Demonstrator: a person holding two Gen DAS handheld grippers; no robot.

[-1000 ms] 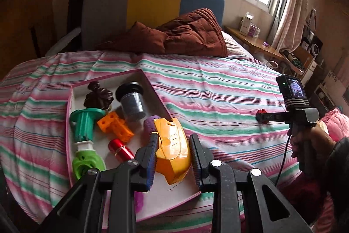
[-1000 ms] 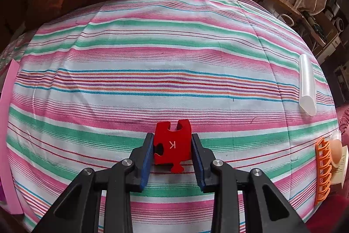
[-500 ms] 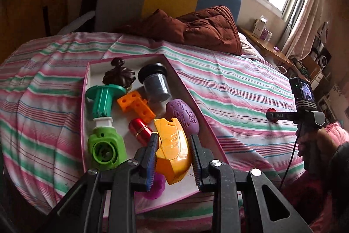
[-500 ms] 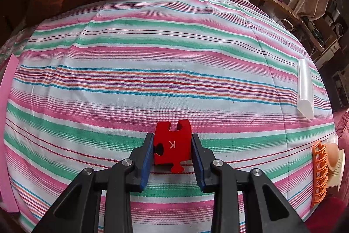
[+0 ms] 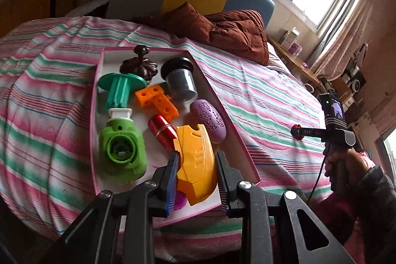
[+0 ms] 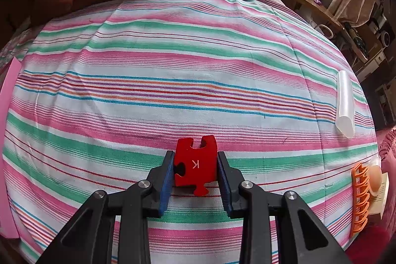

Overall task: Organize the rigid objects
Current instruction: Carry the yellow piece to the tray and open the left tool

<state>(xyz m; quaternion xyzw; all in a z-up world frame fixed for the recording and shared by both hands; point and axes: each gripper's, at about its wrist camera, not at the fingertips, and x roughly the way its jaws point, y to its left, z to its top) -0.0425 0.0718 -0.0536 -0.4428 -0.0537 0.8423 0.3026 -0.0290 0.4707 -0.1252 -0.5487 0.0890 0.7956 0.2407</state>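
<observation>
Yellow plastic shell piece (image 5: 196, 162): clamped between the jaws of the left gripper (image 5: 196, 180), held by its two long flanks, over the near end of the pink-rimmed tray (image 5: 95, 100). Moulded, hard, glossy; judged light and stiff, likely to slip if pinched on its curved top, so the flat sides are the sound hold.

Red puzzle piece (image 6: 195, 165), marked K: pinched edge to edge in the right gripper (image 6: 195, 173), above the striped bedsheet (image 6: 173, 66), well apart from the tray. Flat, rigid, probably light; the straight edges offer the grip, the tab and notches do not.

Tray contents, from the jaws outward:
- red cylinder (image 5: 162, 129), touching the yellow piece; smooth, may roll.
- purple embossed oval (image 5: 209, 120), just beside the tray's right wall.
- green housing with white collar (image 5: 121, 150), bulky.
- orange linked cubes (image 5: 157, 100).
- teal flanged spool (image 5: 120, 88).
- grey jar with black lid (image 5: 180, 81), lying tilted.
- dark brown ornamental piece (image 5: 139, 63), at the far end; thin parts, judged fragile.

Loose on the bed, right-wrist view: translucent tube (image 6: 345, 103) and orange comb-like clip (image 6: 358, 197), both near the right edge, not yet in the tray.

Background: brown quilted jacket (image 5: 222, 31) at the head of the bed.
</observation>
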